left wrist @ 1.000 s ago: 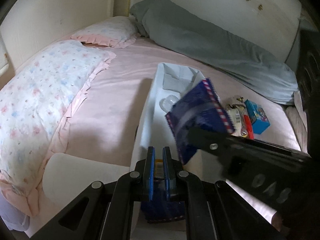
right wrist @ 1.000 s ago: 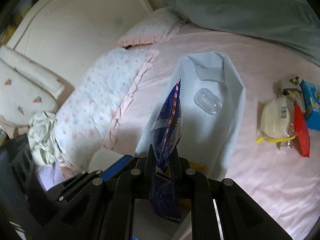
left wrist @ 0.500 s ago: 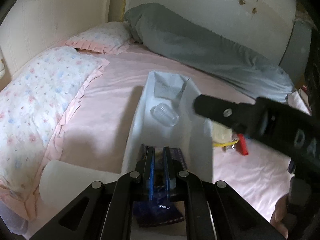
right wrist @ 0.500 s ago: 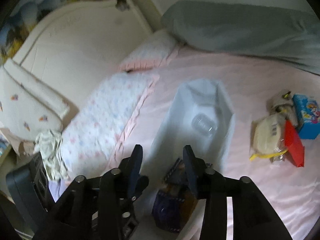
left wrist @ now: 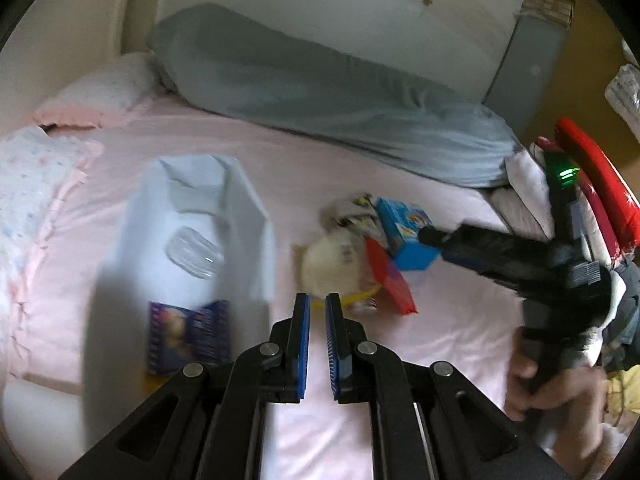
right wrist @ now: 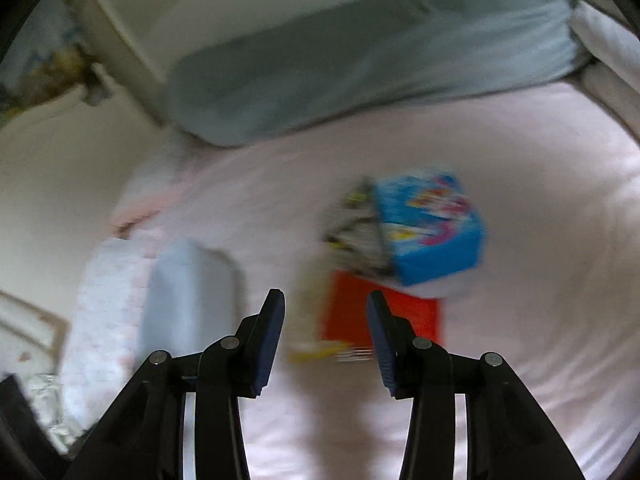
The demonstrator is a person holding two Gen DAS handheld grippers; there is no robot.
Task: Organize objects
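A white fabric bin (left wrist: 256,240) lies on the pink bed sheet, with a dark blue snack bag (left wrist: 188,332) and a clear plastic tub (left wrist: 194,252) inside it. Right of the bin is a small pile: a blue carton (left wrist: 404,236), a red packet (left wrist: 390,284) and a pale round pack (left wrist: 332,264). My left gripper (left wrist: 317,312) is shut and holds nothing; it is just in front of the pile. My right gripper (right wrist: 326,320) is open and empty, its fingers framing the red packet (right wrist: 380,312) beyond them, with the blue carton (right wrist: 428,228) farther back. The right wrist view is blurred.
A long grey bolster (left wrist: 320,92) lies along the far wall. Floral pillows (left wrist: 36,168) sit left of the bin. A hand (left wrist: 556,392) holds the right gripper (left wrist: 430,237) at the right, beside red and white things (left wrist: 592,172) at the bed's edge.
The right gripper let go of the blue snack bag, which now lies in the bin, then opened and swung right towards the pile. The left gripper also moved right, off the bin.
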